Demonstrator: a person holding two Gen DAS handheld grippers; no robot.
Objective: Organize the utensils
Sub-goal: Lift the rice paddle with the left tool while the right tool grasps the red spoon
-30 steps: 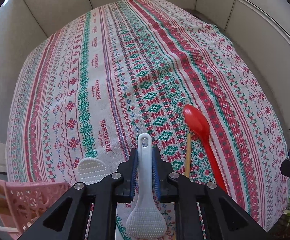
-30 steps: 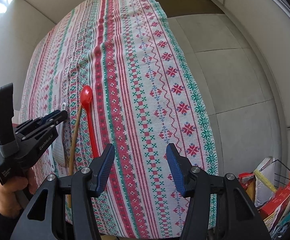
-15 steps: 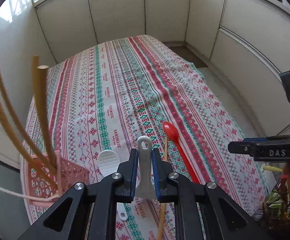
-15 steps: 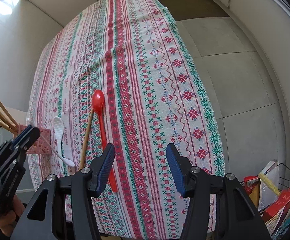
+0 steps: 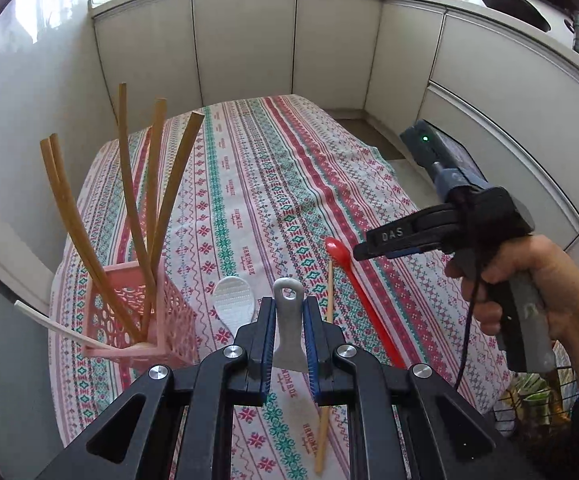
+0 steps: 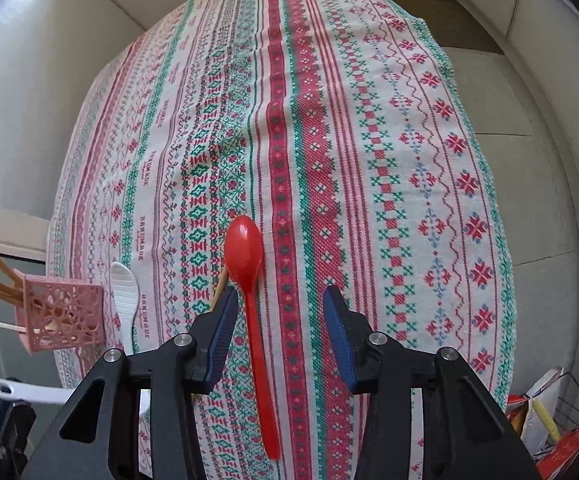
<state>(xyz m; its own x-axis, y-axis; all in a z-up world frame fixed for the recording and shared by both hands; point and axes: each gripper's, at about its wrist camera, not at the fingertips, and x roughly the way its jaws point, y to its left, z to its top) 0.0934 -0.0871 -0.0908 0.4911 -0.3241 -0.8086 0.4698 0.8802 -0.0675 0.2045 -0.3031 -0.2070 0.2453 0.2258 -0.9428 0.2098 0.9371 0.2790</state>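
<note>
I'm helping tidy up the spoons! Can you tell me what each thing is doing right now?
left gripper: shut on the white rice paddle, lifted off the cloth.
right gripper: open, fingers astride the red spoon.
second white paddle: lying flat.
wooden stick: lying flat.
pink basket: upright, holding wooden utensils.

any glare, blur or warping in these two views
Left wrist view: window glare blows out the top left, cabinet lines bow from the fisheye, and the pink basket is sharp. Right wrist view: even light, the tablecloth bulges barrel-like, and the red spoon is crisp.
</note>
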